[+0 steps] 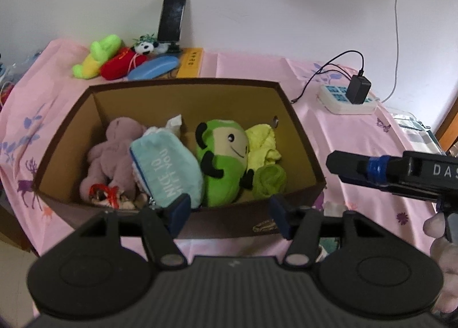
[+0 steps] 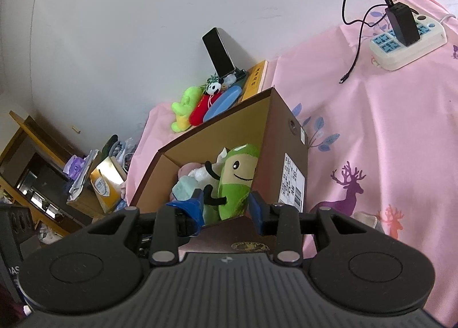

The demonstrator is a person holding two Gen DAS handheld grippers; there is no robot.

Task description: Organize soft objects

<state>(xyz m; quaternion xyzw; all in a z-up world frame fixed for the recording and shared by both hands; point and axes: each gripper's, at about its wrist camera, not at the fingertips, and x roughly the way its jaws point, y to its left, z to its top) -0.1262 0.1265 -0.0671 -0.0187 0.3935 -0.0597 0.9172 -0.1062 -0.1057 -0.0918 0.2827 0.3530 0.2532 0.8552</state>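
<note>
A brown cardboard box (image 1: pixel 297 127) stands open on the pink-covered table. Inside lie a mauve plush (image 1: pixel 114 153), a light-blue pouch (image 1: pixel 169 167), a green smiling plush (image 1: pixel 226 162), a yellow cloth (image 1: pixel 262 142) and a green sock (image 1: pixel 270 179). My left gripper (image 1: pixel 229 212) is open and empty at the box's near rim. My right gripper (image 2: pixel 226 210) is open and empty at the box's near right corner, facing the green plush (image 2: pixel 237 182). It also shows in the left wrist view (image 1: pixel 337 163), right of the box.
Behind the box lie a green-yellow plush (image 1: pixel 97 56), a red plush (image 1: pixel 121 64), a panda toy (image 1: pixel 146 47), a blue case (image 1: pixel 153 67) and a phone on a stand (image 1: pixel 171 19). A power strip with charger (image 1: pixel 349 96) sits at the right. Shelves and clutter (image 2: pixel 57 179) stand beyond the table's left edge.
</note>
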